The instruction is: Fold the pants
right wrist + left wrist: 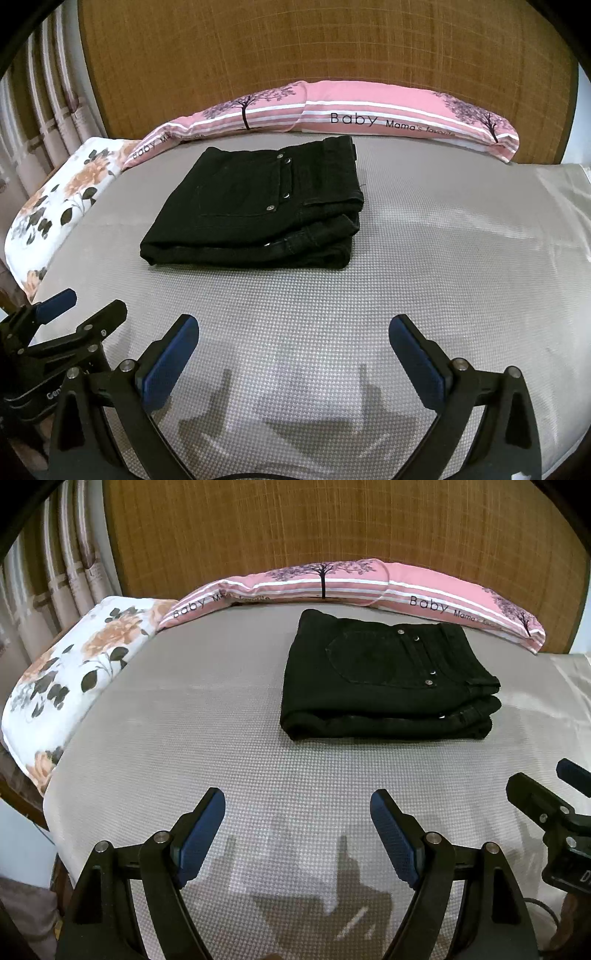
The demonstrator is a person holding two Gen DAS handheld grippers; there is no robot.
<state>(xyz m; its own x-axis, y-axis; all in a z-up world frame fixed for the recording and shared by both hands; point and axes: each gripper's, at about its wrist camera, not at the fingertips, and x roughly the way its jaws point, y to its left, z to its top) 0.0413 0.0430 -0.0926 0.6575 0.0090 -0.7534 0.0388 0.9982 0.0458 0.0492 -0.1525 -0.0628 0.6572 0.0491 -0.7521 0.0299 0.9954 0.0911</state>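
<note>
left wrist: black denim pants (388, 679) folded rectangular, riveted pocket, grey waffle-weave mattress (221, 738).

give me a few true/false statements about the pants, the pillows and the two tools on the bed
1. The black pants lie folded in a compact stack on the grey bed. True.
2. The left tool is shut on the pants. False: its jaws stand open and empty, well short of the pants.
3. A pink pillow lies behind the pants, against the headboard. True.
4. The right tool holds a trouser leg. False: it is open, with only bedsheet between its fingers.
5. The floral pillow lies on top of the pants. False: it sits at the bed's left edge, apart from them.
</note>
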